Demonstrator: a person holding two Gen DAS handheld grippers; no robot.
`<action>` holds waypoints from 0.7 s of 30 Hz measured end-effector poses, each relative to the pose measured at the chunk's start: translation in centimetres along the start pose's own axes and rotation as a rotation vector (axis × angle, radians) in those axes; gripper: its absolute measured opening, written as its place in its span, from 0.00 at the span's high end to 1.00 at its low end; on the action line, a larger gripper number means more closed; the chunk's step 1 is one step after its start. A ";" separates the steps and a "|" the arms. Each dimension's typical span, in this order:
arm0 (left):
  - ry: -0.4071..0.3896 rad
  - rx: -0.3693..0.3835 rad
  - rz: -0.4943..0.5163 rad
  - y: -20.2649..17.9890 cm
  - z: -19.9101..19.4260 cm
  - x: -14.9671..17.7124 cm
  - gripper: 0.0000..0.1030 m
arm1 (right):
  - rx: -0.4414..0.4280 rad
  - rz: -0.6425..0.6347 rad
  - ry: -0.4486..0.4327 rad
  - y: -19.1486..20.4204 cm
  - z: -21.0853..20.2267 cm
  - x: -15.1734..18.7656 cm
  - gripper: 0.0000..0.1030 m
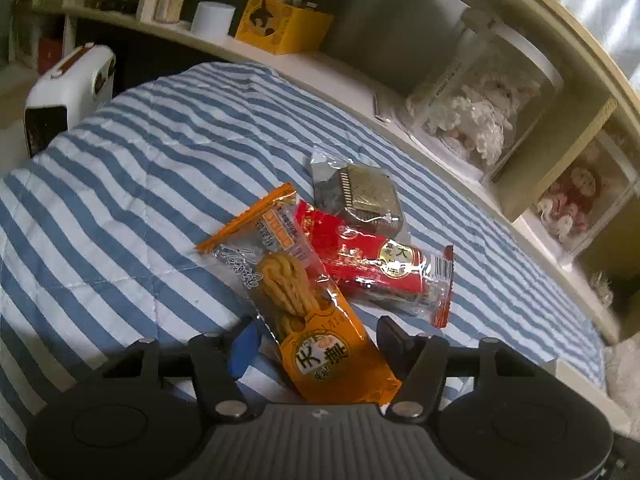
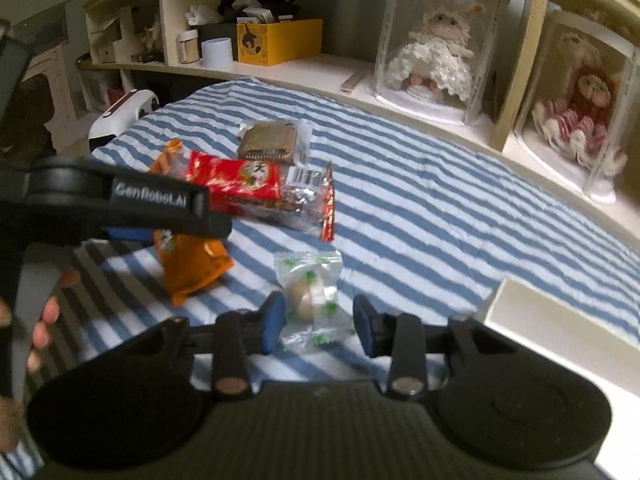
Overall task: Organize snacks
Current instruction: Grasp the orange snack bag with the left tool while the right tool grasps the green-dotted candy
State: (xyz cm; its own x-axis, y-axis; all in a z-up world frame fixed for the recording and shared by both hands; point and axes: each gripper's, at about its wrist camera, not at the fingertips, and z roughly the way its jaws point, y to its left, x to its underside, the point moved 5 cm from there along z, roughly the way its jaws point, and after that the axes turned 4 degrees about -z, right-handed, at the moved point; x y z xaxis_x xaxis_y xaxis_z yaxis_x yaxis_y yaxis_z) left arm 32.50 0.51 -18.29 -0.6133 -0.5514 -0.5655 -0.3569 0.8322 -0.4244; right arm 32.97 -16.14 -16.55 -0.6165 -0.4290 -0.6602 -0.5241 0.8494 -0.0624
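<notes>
Several snack packets lie on a blue-and-white striped cloth (image 1: 120, 168). My left gripper (image 1: 316, 344) is open, its fingers on either side of the near end of an orange packet of twisted fried dough (image 1: 304, 304). A red packet (image 1: 372, 272) lies to its right, and a clear packet with a brown biscuit (image 1: 360, 196) lies beyond. My right gripper (image 2: 320, 322) is open around a small clear green-printed packet with a round pastry (image 2: 310, 296). The left gripper's body (image 2: 120, 204) shows in the right wrist view over the orange packet (image 2: 192, 264).
A wooden shelf (image 2: 304, 72) runs behind the cloth with a yellow box (image 2: 278, 42), a white cup (image 2: 217, 52) and two dolls in clear cases (image 2: 436, 40). A white appliance (image 1: 68, 92) stands at the far left. A white box edge (image 2: 560, 328) lies near right.
</notes>
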 end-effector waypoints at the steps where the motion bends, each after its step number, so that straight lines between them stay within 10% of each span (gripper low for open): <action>1: 0.004 0.007 -0.006 0.2 -0.1 0.0 0.41 | -0.008 0.014 0.005 0.0 -0.2 0.2 0.57; 21: 0.241 -0.062 0.546 0.6 -5.3 5.1 0.47 | -0.061 0.092 0.108 3.2 -4.3 4.4 0.58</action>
State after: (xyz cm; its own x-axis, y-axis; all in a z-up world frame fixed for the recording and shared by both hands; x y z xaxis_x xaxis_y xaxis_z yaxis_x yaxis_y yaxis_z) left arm 25.39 -1.47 -17.68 -0.8595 -0.0207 -0.5107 0.0187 0.9972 -0.0720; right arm 26.05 -16.62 -16.44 -0.7216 -0.3835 -0.5763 -0.4953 0.8676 0.0429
